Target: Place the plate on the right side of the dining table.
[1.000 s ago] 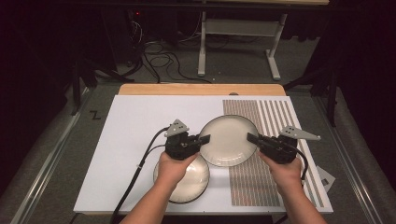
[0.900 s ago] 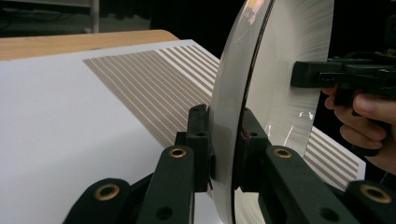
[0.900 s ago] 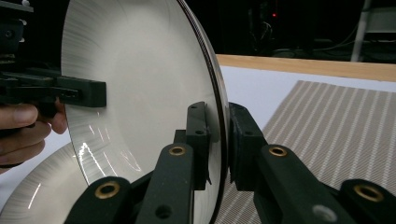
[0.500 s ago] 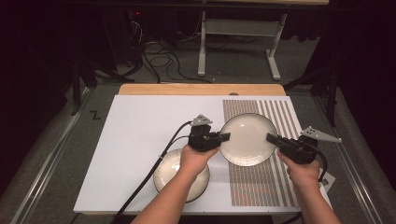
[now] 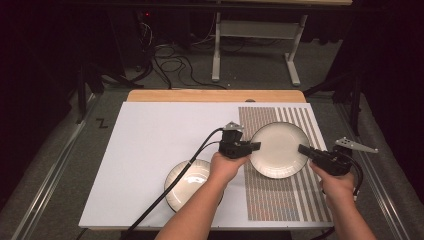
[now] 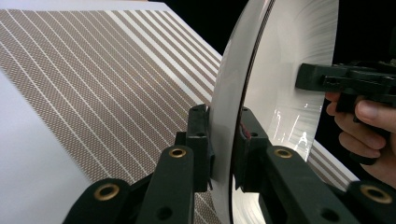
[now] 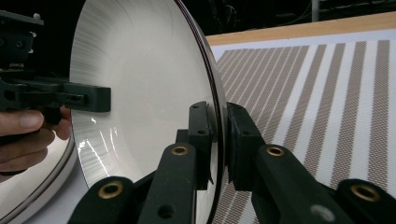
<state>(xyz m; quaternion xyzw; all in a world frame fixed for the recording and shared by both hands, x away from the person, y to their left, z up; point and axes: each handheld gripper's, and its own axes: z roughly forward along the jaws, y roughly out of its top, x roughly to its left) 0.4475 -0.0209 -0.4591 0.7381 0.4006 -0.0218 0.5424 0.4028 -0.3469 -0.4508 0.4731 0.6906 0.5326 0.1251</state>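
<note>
1. Held plate (image 5: 278, 149): cream-white inside, thin dark line along the rim edge.
2. Second plate (image 5: 192, 181): same cream-white, dark rim.
3. Left gripper (image 5: 248, 147) and right gripper (image 5: 306, 150): black bodies, brass-coloured pivot rings on the jaws, black cables.
4. Table sheet (image 5: 160, 140): plain white.
5. Striped mat (image 5: 280, 195): brown mesh-textured stripes on white, varying widths.
6. Board (image 5: 215, 95) at the far edge: light wood.
7. Floor: grey.
</note>
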